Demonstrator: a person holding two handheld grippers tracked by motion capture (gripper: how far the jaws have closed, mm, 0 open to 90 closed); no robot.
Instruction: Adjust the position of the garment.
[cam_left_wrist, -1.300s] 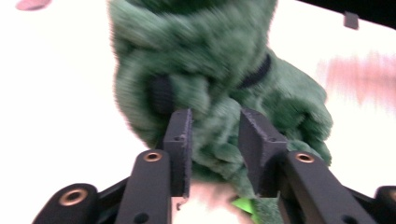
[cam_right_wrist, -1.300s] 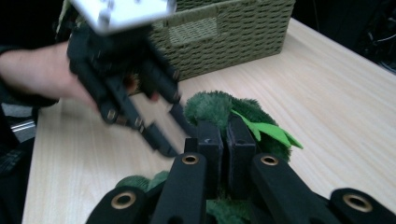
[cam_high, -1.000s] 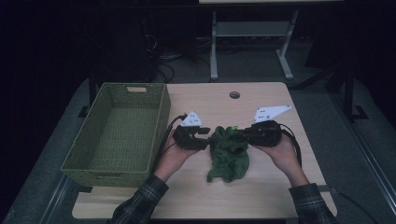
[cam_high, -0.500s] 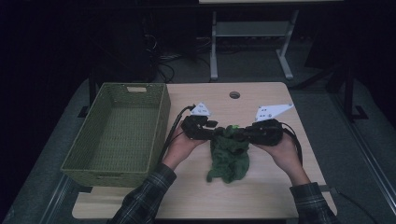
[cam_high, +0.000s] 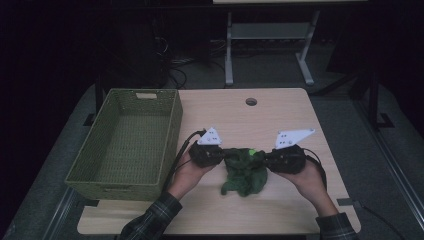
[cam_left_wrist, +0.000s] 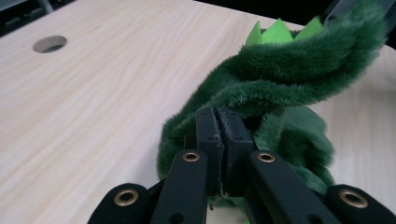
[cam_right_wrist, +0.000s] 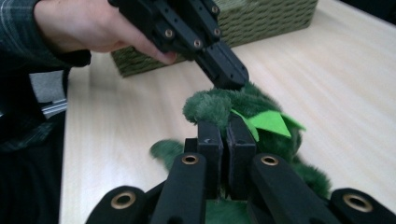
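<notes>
While the fuzzy dark-green plush toy (cam_high: 244, 172) sags onto the pale wooden table (cam_high: 280, 115), I grip it from both sides — left gripper (cam_high: 223, 156) just clamped, right gripper (cam_high: 265, 157) pinching fur — beside the woven olive basket (cam_high: 125, 145).

Right gripper (cam_right_wrist: 226, 128) fingers pinched tight on the green plush (cam_right_wrist: 219, 105) at 6 o'clock. Left gripper (cam_right_wrist: 229, 77) comes in from 11, clamped on the same plush. Basket (cam_right_wrist: 261, 21) up at 12 on the bench (cam_right_wrist: 336, 70).
</notes>
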